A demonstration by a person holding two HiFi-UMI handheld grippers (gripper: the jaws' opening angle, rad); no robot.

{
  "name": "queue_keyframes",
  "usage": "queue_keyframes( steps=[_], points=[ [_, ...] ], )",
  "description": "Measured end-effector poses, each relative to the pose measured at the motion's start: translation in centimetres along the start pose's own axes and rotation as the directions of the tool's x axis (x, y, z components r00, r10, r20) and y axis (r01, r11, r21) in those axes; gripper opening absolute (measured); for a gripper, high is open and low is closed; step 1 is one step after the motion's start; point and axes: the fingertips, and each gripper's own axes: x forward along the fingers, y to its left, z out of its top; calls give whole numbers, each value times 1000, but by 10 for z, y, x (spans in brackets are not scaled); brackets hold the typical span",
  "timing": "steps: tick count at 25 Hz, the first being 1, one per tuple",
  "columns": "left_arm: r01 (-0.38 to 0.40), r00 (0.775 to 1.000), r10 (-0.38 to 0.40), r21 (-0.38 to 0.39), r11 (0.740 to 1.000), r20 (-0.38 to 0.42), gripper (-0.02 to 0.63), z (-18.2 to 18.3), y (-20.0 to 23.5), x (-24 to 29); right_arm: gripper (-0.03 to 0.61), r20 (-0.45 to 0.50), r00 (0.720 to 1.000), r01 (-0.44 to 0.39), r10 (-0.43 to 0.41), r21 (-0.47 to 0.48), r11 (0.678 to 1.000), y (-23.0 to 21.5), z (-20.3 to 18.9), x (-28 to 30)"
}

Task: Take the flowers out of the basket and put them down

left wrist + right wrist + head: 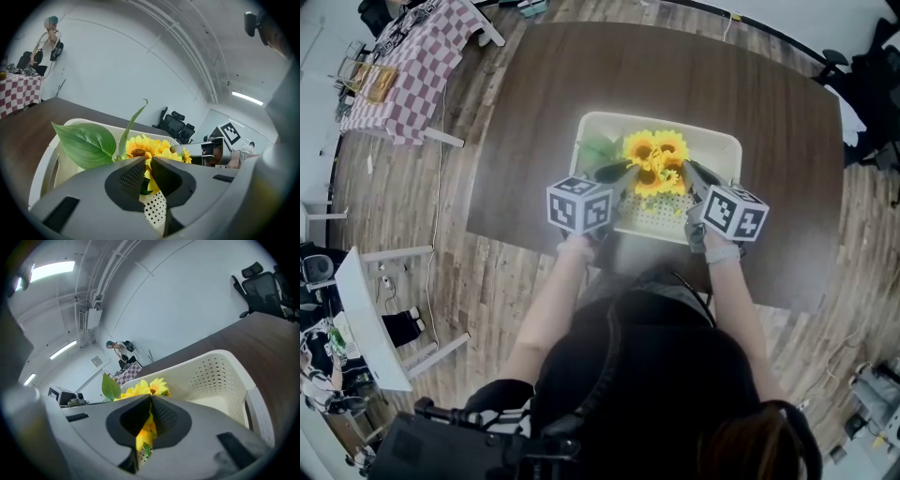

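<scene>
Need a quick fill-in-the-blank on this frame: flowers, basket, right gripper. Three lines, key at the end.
1. The sunflowers sit in a cream ____ on the brown table.
2. In the left gripper view, one large green ____ stands at the left of the blooms.
3. The right gripper has its jaws ____ on a yellow bloom.
Missing words: basket; leaf; shut.
</scene>
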Motion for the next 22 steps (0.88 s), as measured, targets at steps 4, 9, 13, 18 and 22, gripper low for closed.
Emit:
queue_keyframes(
  steps=[4, 9, 13, 18, 22],
  points=[
    [-6, 1000, 6, -5, 1000, 23, 32, 4, -1, -3, 3, 20, 999, -30, 30, -4, 1000, 9, 3, -3],
    [-18, 999, 18, 4, 1000, 46, 21, 6, -1, -7, 3, 31, 998, -50, 51, -19, 999, 17, 2, -2],
    [-31, 998, 29, 22, 999, 63, 18, 7, -6, -10, 3, 58, 995, -75, 76, -14, 997, 25, 5, -8],
    [-30, 994, 27, 22, 999, 109, 15, 16, -10, -21, 3, 86, 991, -97, 98, -16, 995, 36, 7, -16],
    [-40, 991, 35, 42, 998, 127, 12, 19, -17, -27, 3, 105, 987, -123, 123, -9, 992, 42, 7, -24]
  ],
)
